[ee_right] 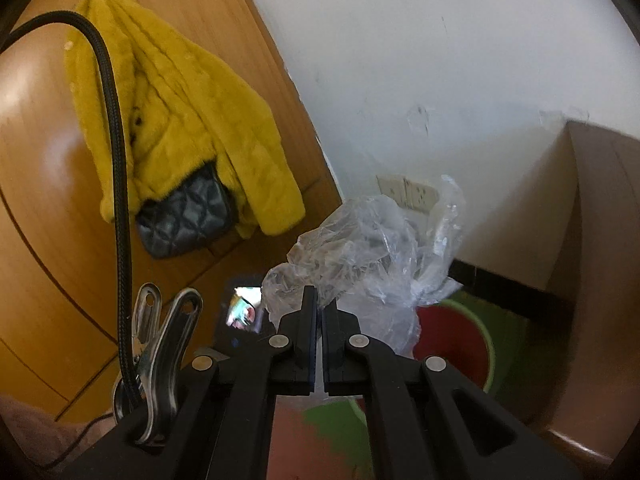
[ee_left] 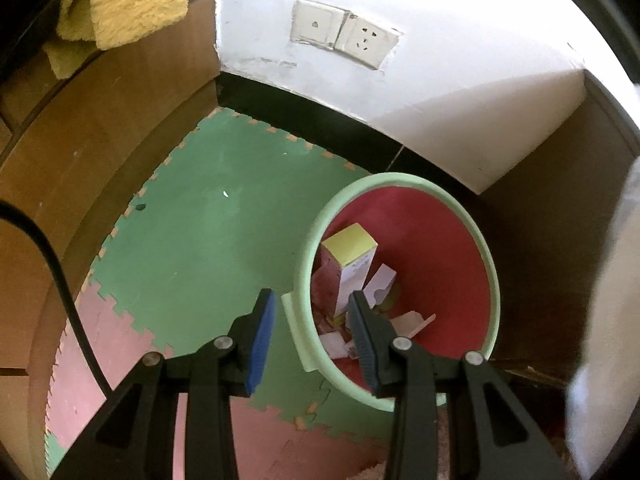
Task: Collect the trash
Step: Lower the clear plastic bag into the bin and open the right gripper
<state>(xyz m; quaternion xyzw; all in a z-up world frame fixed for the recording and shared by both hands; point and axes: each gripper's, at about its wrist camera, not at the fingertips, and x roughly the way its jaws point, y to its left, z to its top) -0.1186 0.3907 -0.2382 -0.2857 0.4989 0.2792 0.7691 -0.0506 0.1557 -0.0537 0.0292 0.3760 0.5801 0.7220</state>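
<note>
A wooden wardrobe (ee_right: 48, 200) fills the nine o'clock side of both views, with a white wall (ee_left: 420, 92) beside it carrying a pair of wall sockets (ee_left: 346, 34). On the wardrobe hangs a yellow fleece coat (ee_right: 180, 120) with a black quilted bag (ee_right: 186, 220) tucked under its hem. The floor is covered by green and pink foam mats (ee_left: 208, 208). On them, close to the wall corner, stands the trash bin (ee_left: 494, 272), pale green at the rim and red inside, holding a tall yellow-topped carton (ee_left: 352, 264) and scraps of white card (ee_left: 404, 320). The left gripper (ee_left: 312, 304) points steeply down with its jaws partly spread and nothing between them; its twelve o'clock tips sit over the bin's near rim. The right gripper (ee_right: 319, 300) is tilted gently downward, jaws pressed together on a crumpled clear plastic bag (ee_right: 372, 248), which billows toward one o'clock above the blurred bin at four o'clock. A black braided cable (ee_right: 116, 184) and a metal clip (ee_right: 160, 352) stand at the eight o'clock side of this gripper.
</note>
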